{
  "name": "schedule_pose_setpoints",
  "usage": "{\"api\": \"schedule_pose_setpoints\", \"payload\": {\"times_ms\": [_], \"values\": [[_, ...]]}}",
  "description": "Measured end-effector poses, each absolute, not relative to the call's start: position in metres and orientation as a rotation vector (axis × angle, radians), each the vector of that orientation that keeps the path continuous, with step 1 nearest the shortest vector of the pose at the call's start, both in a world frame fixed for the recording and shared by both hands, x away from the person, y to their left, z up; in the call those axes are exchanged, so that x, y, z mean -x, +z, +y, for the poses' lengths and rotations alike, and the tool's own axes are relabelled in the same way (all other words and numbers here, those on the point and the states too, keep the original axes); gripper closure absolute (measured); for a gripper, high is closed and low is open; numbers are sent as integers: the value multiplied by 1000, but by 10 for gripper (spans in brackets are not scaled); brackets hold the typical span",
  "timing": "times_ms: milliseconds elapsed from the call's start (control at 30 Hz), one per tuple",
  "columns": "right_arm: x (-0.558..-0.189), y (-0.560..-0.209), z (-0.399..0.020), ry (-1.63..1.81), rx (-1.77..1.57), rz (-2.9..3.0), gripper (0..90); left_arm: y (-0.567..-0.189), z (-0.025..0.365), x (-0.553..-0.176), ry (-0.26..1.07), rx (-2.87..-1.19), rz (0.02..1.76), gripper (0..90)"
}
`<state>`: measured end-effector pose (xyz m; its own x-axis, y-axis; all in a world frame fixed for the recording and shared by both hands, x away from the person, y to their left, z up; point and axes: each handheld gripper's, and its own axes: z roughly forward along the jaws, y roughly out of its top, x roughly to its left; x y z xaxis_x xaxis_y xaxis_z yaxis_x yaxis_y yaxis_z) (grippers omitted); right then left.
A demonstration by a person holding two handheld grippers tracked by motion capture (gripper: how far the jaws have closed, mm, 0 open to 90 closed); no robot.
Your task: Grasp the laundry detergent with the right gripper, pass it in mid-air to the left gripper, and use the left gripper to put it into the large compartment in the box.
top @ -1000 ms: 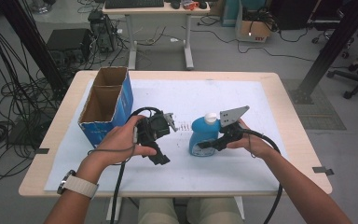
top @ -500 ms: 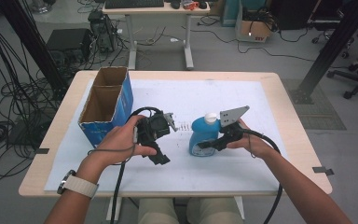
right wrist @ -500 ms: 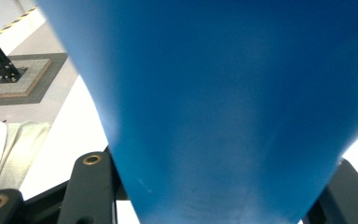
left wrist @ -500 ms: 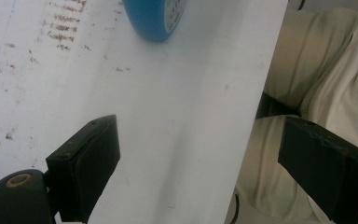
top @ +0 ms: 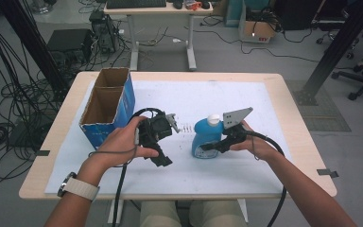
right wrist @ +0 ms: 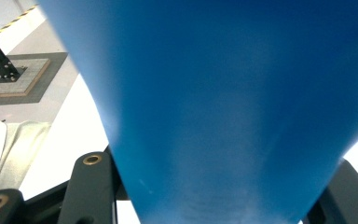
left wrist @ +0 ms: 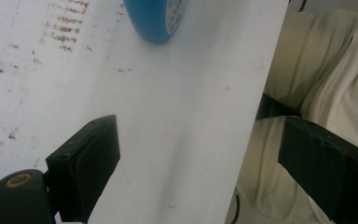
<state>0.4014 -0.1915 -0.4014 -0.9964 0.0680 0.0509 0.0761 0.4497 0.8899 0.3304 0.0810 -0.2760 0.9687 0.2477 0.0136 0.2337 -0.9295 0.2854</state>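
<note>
Starting from the left, there's a cardboard box (top: 108, 106), then the left gripper (top: 170, 124) with jaws spread wide, gripping nothing. Just beside it, the blue bottle (top: 207, 137) stands mid-table, squeezed between the right gripper (top: 207, 147)'s jaws.

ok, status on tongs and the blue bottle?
Right tongs shut on blue bottle, upright on the mat. Left tongs open, empty. Cardboard box off to the left, nothing blocking.

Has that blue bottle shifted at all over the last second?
No. The blue bottle stands at the same spot beside the cardboard box, gripped by the right claw.
</note>
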Motion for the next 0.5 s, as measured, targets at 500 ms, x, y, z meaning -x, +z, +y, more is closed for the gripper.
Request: {"api": "schedule_pose_setpoints", "payload": {"times_ms": [500], "values": [[-400,-400,-191,-1669,156,-2657,430,-266,82,-327,119,-2820,373,124]]}}
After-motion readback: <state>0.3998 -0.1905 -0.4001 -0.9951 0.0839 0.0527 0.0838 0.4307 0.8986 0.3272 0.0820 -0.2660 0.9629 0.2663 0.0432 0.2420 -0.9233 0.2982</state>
